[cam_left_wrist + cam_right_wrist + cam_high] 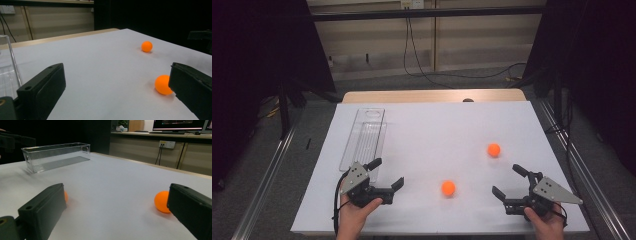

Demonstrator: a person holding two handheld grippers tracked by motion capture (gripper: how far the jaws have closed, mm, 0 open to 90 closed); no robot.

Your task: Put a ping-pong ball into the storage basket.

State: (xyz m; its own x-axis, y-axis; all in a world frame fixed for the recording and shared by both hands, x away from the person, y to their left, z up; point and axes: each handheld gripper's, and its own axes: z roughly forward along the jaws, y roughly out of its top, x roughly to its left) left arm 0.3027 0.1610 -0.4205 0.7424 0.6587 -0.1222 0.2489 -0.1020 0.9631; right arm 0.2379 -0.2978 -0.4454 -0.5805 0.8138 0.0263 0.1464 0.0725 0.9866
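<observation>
Two orange balls, near ball (pixel 448 188) at lower centre & far ball (pixel 494 149) right of centre, lie loose on the white counter (pixel 437 125) w/ left gripper (pixel 385 176) and right gripper (pixel 508 181) both spread wide, empty, angled inward, prob. to pick them up for the clear bin (pixel 364 137) at upper left.

High view overhead, facing forward; tool views low, sharing near ball (pixel 448 188).

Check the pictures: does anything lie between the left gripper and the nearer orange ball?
Nothing visible does. The left gripper is open, and bare white table separates it from the nearer orange ball. The clear tray lies behind it, off that line.
</observation>
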